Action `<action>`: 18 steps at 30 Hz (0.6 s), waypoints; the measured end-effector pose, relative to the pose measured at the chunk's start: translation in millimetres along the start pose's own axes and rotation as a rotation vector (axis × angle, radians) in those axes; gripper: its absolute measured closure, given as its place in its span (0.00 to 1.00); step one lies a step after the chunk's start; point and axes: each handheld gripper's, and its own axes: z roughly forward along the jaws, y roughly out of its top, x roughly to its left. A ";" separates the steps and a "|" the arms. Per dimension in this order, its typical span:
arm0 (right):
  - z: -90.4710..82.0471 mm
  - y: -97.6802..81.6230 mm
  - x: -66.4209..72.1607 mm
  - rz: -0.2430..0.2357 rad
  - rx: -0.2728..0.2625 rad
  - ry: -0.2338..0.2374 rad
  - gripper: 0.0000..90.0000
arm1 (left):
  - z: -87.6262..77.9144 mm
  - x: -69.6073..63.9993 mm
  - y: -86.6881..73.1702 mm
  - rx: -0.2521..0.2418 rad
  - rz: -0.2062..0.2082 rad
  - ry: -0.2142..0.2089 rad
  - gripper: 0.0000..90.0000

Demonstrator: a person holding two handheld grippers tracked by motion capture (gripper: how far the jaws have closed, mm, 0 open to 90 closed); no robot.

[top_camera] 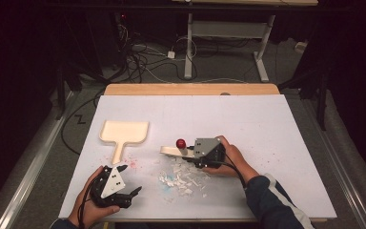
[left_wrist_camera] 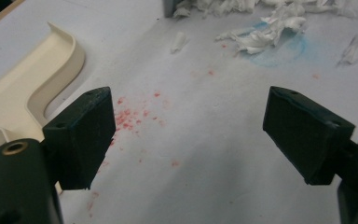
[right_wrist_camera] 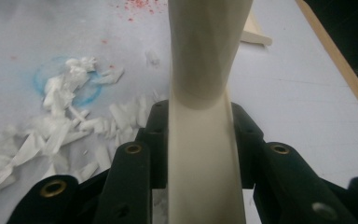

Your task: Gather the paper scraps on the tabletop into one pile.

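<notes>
– Scraps first, from the high view: where does the heap of torn white paper scraps [top_camera: 183, 177] lie?
– On the white tabletop [top_camera: 267, 124], near its front edge. The right gripper [top_camera: 190, 153] sits just behind the heap, clamped on the handle of a cream plastic brush [top_camera: 171, 150] that reaches leftward; a small red ball [top_camera: 180, 143] shows just behind that handle.
– And the left gripper [top_camera: 133, 183]?
– Left of the heap, near the front edge, jaws spread and holding nothing. A cream plastic dustpan [top_camera: 124, 133] lies behind and left of the heap, well apart from it.
– Left gripper view?
– Both black jaws stand wide apart over bare tabletop with red specks [left_wrist_camera: 135, 114]. The heap [left_wrist_camera: 261, 32] lies beyond them, the dustpan [left_wrist_camera: 37, 79] far left of it.
– Right gripper view?
– The jaws press on both sides of the cream handle [right_wrist_camera: 203, 154], and the scraps [right_wrist_camera: 70, 121] lie left of it.
</notes>
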 end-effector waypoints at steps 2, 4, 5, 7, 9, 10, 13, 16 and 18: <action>-10.6 -3.3 4.6 -0.006 -0.015 -0.014 0.76 | -0.8 0.8 0.0 -0.006 -0.002 0.000 0.18; -14.2 -3.8 5.3 -0.003 -0.025 -0.029 0.76 | -1.1 1.6 0.2 -0.004 -0.002 0.003 0.18; -18.2 -4.1 5.4 0.004 -0.032 -0.044 0.76 | -1.3 1.9 0.4 -0.005 -0.001 0.004 0.18; -26.4 -4.4 4.9 0.021 -0.039 -0.104 0.76 | -2.0 2.6 0.7 -0.007 0.004 0.011 0.18; -34.2 -5.9 2.0 0.053 -0.046 -0.153 0.76 | -2.8 4.1 0.3 -0.002 0.012 0.022 0.18; -37.4 -6.8 0.4 0.086 -0.058 -0.160 0.76 | -3.1 5.1 -0.2 0.000 0.011 0.026 0.18; -47.2 -4.9 -1.5 0.117 -0.038 -0.194 0.76 | -5.4 7.7 -2.0 -0.003 0.003 0.038 0.18; -58.3 1.2 2.3 0.171 -0.038 -0.205 0.76 | -10.1 9.6 -3.4 -0.019 -0.013 0.049 0.18; -64.3 6.6 7.6 0.191 -0.038 -0.211 0.76 | -12.9 10.4 -4.7 -0.024 -0.021 0.056 0.18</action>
